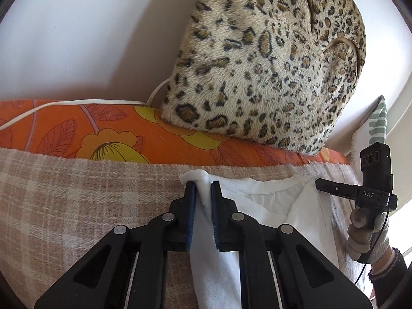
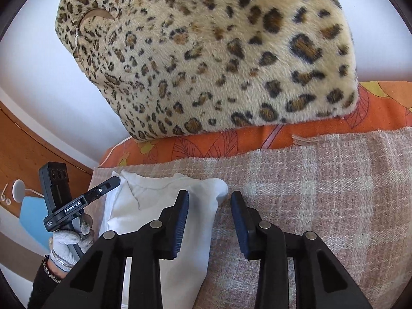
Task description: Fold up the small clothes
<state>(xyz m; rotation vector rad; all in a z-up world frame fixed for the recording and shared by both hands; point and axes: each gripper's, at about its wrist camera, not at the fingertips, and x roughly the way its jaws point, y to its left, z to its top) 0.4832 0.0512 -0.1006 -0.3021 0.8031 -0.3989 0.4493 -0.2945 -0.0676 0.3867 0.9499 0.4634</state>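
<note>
On the checked blanket (image 1: pixel 77 193) lies one white shirt (image 1: pixel 270 206), near one leopard cushion (image 1: pixel 257 64). My left gripper (image 1: pixel 203 188) pinches the shirt's corner; my right gripper (image 2: pixel 209 200) stands open over its edge.

Both grippers are built of matte black plastic links, each joint marked by a round silver pin. The fingers (image 1: pixel 191 213) are faced with dark blue ribbed pads (image 2: pixel 181 221). The right gripper (image 1: pixel 327 186), seen from the left wrist, is lettered "DAS" in white, and a small green light is shown on its black camera block (image 1: pixel 374 158); a thin black cable (image 1: pixel 370 257) is hung below it. The left gripper (image 2: pixel 109 184) is labelled "GenRobot.AI". Grey-white knit gloves are worn on the right hand (image 1: pixel 365 234) and left hand (image 2: pixel 68 242), with black sleeves and beaded bracelets (image 2: pixel 55 265) at the wrists.
</note>
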